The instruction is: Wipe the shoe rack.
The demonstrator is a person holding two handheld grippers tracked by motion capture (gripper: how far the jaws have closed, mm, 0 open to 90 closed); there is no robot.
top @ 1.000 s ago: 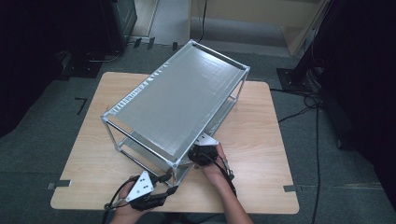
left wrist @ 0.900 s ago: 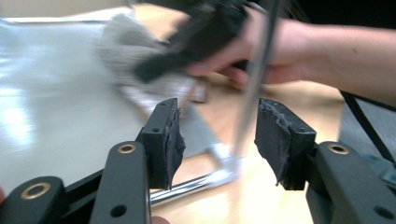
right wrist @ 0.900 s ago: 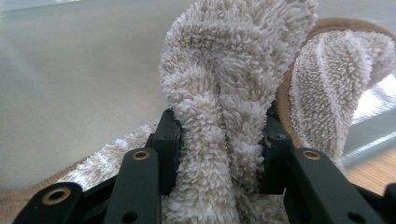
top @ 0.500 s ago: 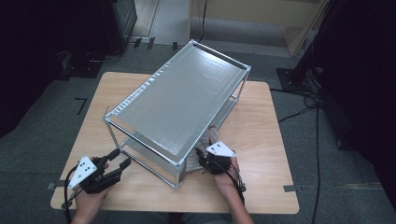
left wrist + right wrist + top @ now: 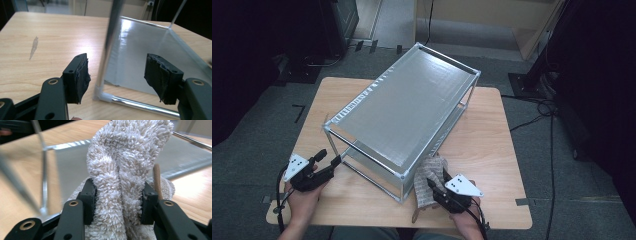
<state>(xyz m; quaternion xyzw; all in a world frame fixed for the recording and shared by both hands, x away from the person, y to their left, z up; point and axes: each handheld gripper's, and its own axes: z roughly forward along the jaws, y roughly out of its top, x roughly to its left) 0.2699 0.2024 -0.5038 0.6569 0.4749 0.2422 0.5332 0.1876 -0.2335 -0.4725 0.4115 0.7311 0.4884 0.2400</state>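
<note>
A two-level metal rack (image 5: 404, 107) stands slantwise on the wooden table (image 5: 492, 145). My left gripper (image 5: 328, 157) is at the rack's near left side. Its jaws have just been opening, and in the left gripper view my left gripper (image 5: 120, 77) stands open, with the rack's corner post (image 5: 108, 50) rising between the pads and touching neither. My right gripper (image 5: 437, 182) is by the rack's near corner, shut on a beige terry towel (image 5: 428, 172). In the right gripper view the towel (image 5: 125, 165) bulges up between the pads of my right gripper (image 5: 117, 202).
The rack's lower shelf (image 5: 140, 50) is a shiny metal sheet. A pale smear (image 5: 33, 46) marks the tabletop to the left. Cables (image 5: 542, 112) lie on the dark floor to the right of the table, and bare tabletop lies right of the rack.
My left gripper has moved left from the rack's near corner to its left side and opened. My right gripper has drawn back toward the table's front edge with the towel.
</note>
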